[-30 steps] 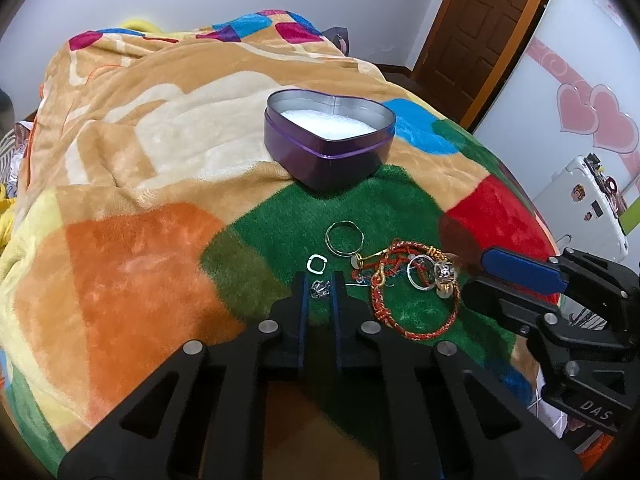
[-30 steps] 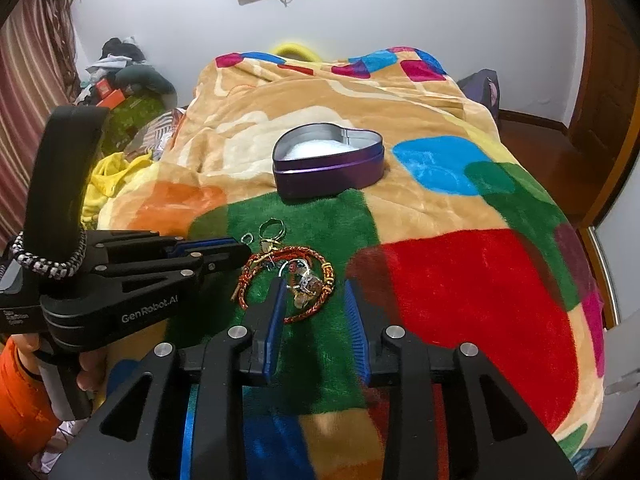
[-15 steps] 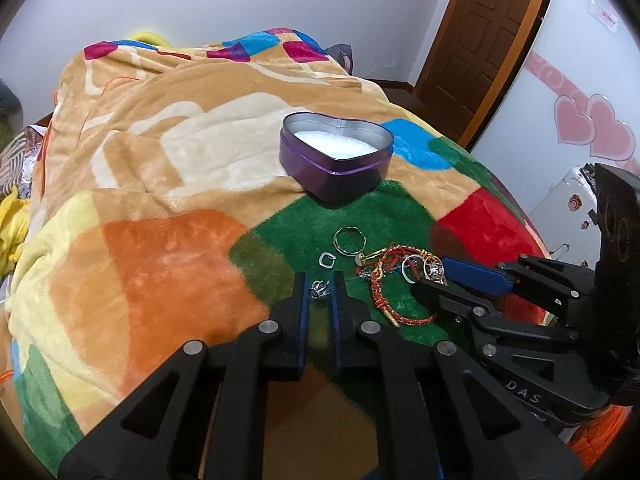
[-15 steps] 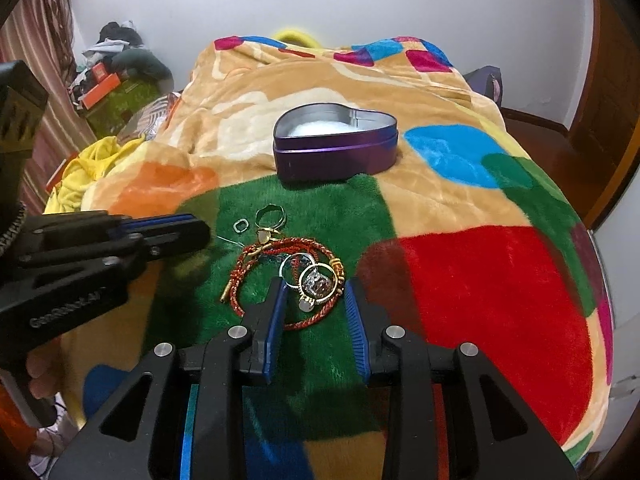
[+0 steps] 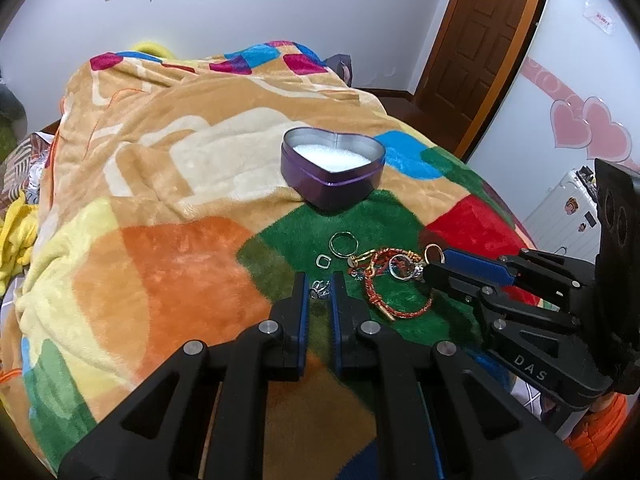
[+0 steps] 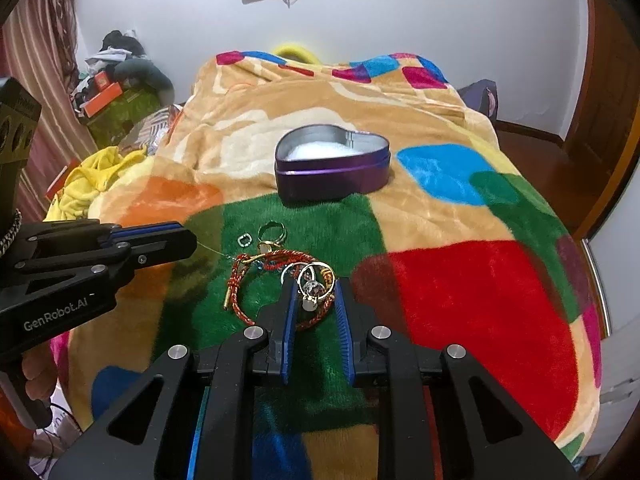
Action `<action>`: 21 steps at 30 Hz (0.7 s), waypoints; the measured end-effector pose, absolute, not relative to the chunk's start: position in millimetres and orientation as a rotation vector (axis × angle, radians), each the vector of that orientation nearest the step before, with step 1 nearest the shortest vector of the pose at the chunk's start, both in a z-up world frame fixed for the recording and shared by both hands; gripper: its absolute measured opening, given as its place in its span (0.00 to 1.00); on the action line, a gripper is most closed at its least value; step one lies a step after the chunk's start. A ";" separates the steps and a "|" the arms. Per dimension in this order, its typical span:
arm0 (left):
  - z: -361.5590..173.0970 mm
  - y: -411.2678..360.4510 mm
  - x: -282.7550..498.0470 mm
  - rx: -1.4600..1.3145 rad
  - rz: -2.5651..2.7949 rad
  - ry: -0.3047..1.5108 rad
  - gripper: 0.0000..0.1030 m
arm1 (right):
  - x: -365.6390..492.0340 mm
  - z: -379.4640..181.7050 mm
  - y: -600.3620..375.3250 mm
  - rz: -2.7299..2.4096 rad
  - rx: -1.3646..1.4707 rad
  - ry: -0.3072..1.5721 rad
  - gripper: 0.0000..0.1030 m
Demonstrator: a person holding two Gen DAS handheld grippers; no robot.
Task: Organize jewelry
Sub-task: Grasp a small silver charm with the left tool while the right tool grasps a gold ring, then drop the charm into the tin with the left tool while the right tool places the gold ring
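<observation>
Purple tin: heart-shaped tin, lid off, white padding inside; we see it sitting on the tan part of the blanket, just past the green patch, well apart from both grippers.
Blanket: plush, patchwork colours, covers the bed; all the jewelry lies on its green patch.
Left gripper: our left gripper has its fingers nearly pressed together, pinching a small silver piece w/ a thin chain at the tips. From the right wrist view a fine thread of chain runs from its tip toward the pile. Piece too small to name for sure.
Right gripper: our right gripper has just been closing; blue pads now narrow, w/ a gold ring and a small dangling charm between them. Ring sits up at the fingertips; we can't tell if the pads press it yet.
Red bracelet: red-and-gold woven cord bracelet lies in a loop on the green, between the two grippers' tips; near side of the loop passes under the right gripper's fingers.
Loose bits: plain round ring and a small squarish silver ring lie apart from the pile, on the tin's side of it, close to each other, not touching.
Person: a hand grips the left gripper's handle, low left in the right wrist view.
Room: wood door, white wall, pink heart stickers at right.
</observation>
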State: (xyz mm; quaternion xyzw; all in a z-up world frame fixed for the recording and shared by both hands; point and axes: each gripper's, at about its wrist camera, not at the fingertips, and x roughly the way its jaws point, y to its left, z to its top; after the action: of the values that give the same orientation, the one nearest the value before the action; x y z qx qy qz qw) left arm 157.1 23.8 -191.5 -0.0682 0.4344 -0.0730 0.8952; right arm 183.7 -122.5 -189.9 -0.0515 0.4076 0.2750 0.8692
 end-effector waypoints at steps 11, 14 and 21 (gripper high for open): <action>-156.3 24.8 150.7 -0.136 -0.146 0.813 0.09 | 179.7 -154.5 -126.5 0.566 -0.079 0.755 0.17; -143.4 25.1 150.6 -0.130 -0.143 0.780 0.09 | 180.8 -147.7 -124.7 0.566 -0.076 0.733 0.17; -122.2 25.4 154.7 -0.111 -0.143 0.724 0.09 | 187.2 -139.1 -125.5 0.568 -0.064 0.699 0.17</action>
State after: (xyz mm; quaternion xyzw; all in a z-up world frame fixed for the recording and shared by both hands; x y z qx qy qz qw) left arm 154.7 25.4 -122.2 -0.0540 0.3535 -0.0697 0.9313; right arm 187.2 -125.5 -139.1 -0.0309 0.3375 0.2746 0.8998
